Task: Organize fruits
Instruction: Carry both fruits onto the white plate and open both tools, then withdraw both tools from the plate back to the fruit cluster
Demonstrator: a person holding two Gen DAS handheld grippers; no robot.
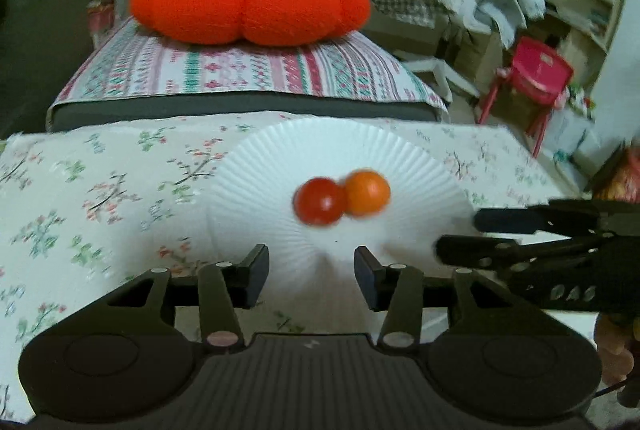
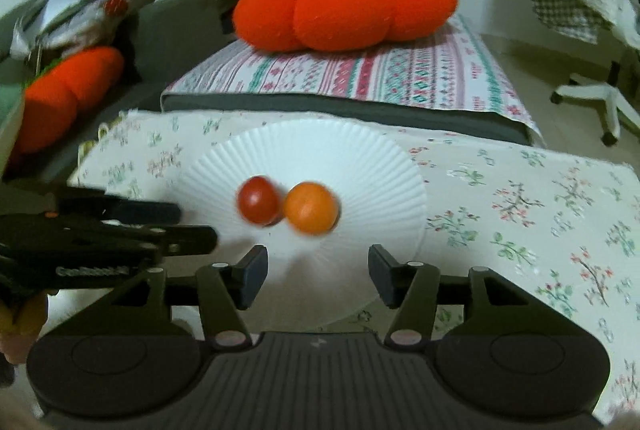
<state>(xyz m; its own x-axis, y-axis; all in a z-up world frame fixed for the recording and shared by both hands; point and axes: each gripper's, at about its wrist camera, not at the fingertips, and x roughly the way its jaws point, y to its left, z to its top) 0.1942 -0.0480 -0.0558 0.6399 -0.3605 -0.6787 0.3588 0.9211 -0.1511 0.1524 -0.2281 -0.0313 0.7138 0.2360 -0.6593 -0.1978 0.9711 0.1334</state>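
A red tomato and an orange tomato lie touching each other on a white ribbed paper plate. My left gripper is open and empty, just short of the plate's near rim. My right gripper is open and empty, over the plate's near edge, with the red tomato and orange tomato on the plate ahead. Each gripper shows in the other's view: the right one from the right, the left one from the left.
The plate sits on a floral tablecloth. Behind it a striped cushion carries a large orange plush persimmon. A second plush lies at the left. A red chair and an office chair base stand beyond.
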